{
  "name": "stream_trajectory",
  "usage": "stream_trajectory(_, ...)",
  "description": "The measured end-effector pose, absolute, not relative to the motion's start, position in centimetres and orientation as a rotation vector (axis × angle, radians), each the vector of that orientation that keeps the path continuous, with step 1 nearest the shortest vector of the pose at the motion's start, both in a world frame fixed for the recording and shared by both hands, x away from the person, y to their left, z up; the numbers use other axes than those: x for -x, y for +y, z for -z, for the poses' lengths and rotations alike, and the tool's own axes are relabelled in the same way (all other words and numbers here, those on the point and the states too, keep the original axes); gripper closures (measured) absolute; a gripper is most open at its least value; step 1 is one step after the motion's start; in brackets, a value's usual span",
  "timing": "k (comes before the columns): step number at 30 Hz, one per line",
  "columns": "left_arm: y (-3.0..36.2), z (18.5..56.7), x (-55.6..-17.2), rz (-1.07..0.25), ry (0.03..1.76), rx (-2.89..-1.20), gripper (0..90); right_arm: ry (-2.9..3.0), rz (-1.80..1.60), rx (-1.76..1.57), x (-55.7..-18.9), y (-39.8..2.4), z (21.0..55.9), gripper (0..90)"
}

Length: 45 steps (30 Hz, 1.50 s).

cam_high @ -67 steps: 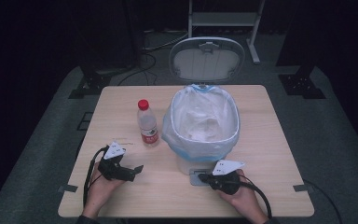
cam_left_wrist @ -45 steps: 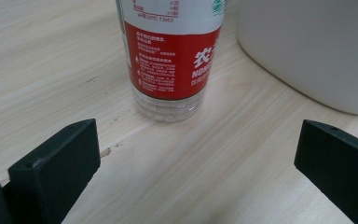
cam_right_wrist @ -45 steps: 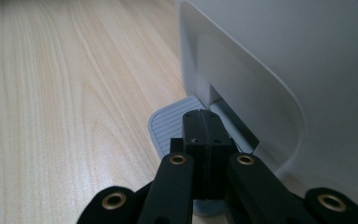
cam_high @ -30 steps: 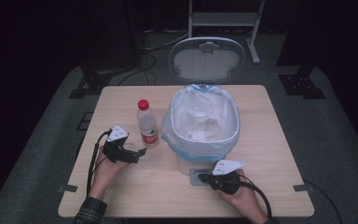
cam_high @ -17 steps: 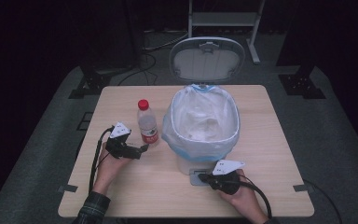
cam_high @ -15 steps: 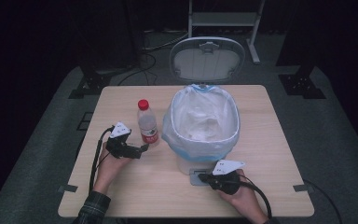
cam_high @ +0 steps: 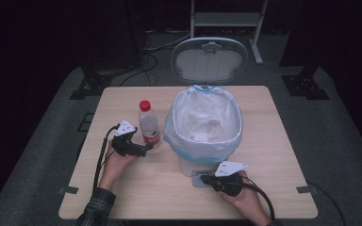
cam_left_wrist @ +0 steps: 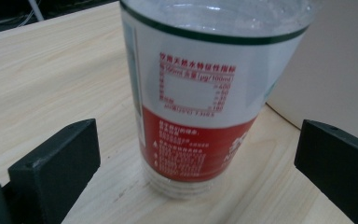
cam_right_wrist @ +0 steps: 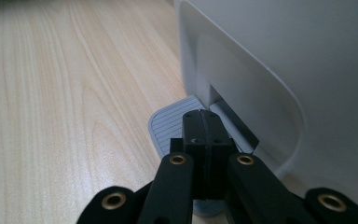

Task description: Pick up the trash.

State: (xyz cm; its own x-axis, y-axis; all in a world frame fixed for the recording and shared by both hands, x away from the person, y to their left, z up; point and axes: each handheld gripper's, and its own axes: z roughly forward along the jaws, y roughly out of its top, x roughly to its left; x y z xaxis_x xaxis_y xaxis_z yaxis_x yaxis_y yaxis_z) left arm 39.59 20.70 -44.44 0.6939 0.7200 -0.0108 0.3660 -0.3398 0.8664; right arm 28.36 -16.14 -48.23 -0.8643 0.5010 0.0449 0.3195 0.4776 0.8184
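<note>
Overhead, the bench [cam_high: 122, 197] carried a bottle [cam_high: 148, 125] with a red cap, standing upright at about 9 o'clock from a white bin [cam_high: 202, 125] lined with a pale bag, its lid [cam_high: 209, 59] tipped up at 12 o'clock. The left hand [cam_high: 115, 162] reached in from 6 o'clock, forearm in a plaid sleeve [cam_high: 96, 212], angled toward 1 o'clock, and held the left gripper [cam_high: 146, 149] low, just beside the bottle's base. From the left gripper view its fingers [cam_left_wrist: 58, 161] stood wide apart, one on each side of the bottle's red-and-white label, neither touching it. The right hand [cam_high: 242, 197] lay near the bench's front edge at about 5 o'clock from the bin, pointing the right gripper [cam_high: 202, 179] toward 9 o'clock. From the right gripper view its fingers [cam_right_wrist: 205, 140] were pressed together, holding nothing, over the grey ribbed pedal [cam_right_wrist: 168, 126] at the bin's foot; whether they touched it could not be told.
</note>
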Motion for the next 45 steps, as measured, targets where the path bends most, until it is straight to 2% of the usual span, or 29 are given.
stream_trajectory(15, 19.8, 45.3, -40.6, -0.483, 0.795, -1.916, 0.0, 2.523, -1.333, -0.709, -28.4, -16.1, 48.2, 89.9)
stream_trajectory(41, 18.3, 47.6, -41.7, -0.501, 0.818, -1.976, 0.0, 2.522, -1.338, -0.714, -28.4, -16.1, 48.2, 89.8)
stream_trajectory(45, 18.4, 47.6, -41.6, -0.506, 0.812, -1.964, 5.9, 2.522, -1.338, -0.714, -28.4, -16.1, 48.2, 89.8)
